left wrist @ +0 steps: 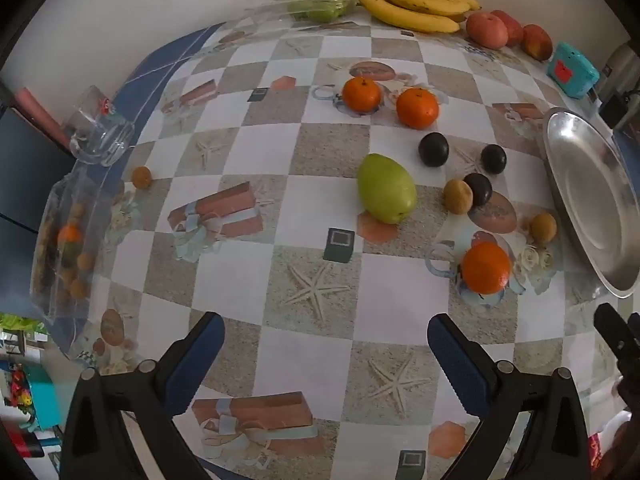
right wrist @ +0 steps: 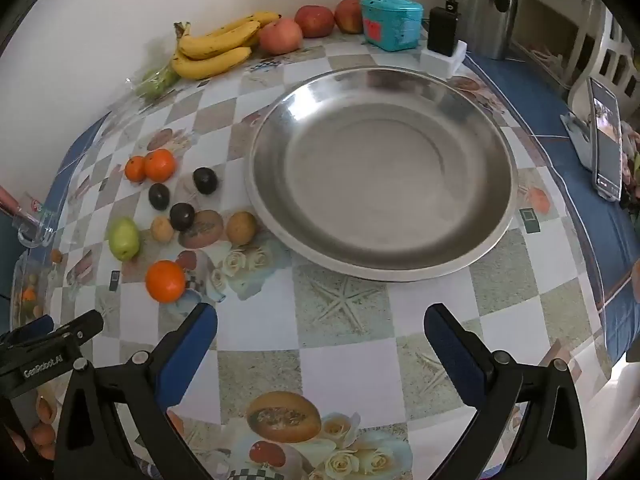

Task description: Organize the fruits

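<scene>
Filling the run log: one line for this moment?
left gripper: open | right gripper: open | round steel plate: empty | green pear: on table

Yellow bananas (left wrist: pixel 416 4), orange tangerines (left wrist: pixel 417 107), green pear (left wrist: pixel 386 188), silver plate (right wrist: pixel 496 236), chequered starfish-print tablecloth (left wrist: pixel 240 276).

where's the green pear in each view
Left wrist view: green pear at centre, left of the dark fruits.
Right wrist view: green pear at the left edge, above the nearest orange.
Shared landmark: the steel plate.
</scene>
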{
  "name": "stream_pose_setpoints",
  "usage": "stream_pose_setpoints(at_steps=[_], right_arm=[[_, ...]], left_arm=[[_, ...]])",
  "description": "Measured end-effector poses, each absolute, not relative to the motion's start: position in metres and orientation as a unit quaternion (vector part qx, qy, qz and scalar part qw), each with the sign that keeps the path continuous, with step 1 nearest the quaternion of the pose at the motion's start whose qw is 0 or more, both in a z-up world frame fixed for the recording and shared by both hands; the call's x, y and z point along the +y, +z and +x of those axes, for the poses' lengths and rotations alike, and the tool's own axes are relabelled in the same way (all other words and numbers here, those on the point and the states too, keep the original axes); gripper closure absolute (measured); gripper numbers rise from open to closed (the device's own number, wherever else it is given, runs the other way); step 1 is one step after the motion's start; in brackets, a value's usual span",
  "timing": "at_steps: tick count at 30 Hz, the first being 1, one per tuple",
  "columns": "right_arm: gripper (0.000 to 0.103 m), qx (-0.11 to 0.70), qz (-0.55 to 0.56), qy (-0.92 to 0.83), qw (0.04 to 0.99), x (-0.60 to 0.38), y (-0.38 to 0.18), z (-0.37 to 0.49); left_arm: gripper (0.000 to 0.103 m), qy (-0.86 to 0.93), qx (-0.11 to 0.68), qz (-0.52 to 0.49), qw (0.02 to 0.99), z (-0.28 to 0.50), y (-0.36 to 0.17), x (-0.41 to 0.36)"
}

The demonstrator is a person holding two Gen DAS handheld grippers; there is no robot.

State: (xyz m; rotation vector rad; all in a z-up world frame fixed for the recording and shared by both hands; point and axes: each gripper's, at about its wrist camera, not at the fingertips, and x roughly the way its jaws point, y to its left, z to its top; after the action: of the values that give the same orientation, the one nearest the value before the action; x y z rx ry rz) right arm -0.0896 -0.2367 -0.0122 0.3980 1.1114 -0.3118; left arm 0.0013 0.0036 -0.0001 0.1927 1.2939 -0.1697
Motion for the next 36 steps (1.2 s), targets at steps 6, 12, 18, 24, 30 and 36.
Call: stream_pose_setpoints(at_steps=[6, 12, 18, 24, 30, 36], right_arm=[[0.0, 0.526, 0.179, -0.154, 0.817, -0.24, -0.019, -0.083], [0.0, 0.518, 0.156, -0.174, 0.823, -0.231, -0.015, -0.087], [0.0, 0.51, 0.161, -0.173, 0.827, -0.236, -0.011, -0.091], [0.0, 0.503, 0.16, -0.175, 0.831, -0.233, -0.005, -0.093], [0.0, 0.495, 0.153, -0.175, 0.837, -0.225, 0.004, -0.095], [0.0, 0.486, 0.153, -0.174, 0.843, -0.224, 0.004, -0.095]], left_arm=[[0.0, -0.063, 0.597, 0.1, 0.793, 0.0, -0.001, 0.0], [0.0, -0.051, 0.592, 0.102, 0.798, 0.0, 0.003, -0.004], [0.0, -0.045, 0.586, 0.097, 0.803, 0.001, 0.02, -0.008], [0.0, -0.05, 0.581, 0.066, 0.81, -0.002, 0.034, -0.016], [0.0, -0.051, 0.562, 0.063, 0.823, -0.01, 0.036, -0.022], [0.0, -0.053, 0.548, 0.097, 0.829, -0.011, 0.026, -0.025]])
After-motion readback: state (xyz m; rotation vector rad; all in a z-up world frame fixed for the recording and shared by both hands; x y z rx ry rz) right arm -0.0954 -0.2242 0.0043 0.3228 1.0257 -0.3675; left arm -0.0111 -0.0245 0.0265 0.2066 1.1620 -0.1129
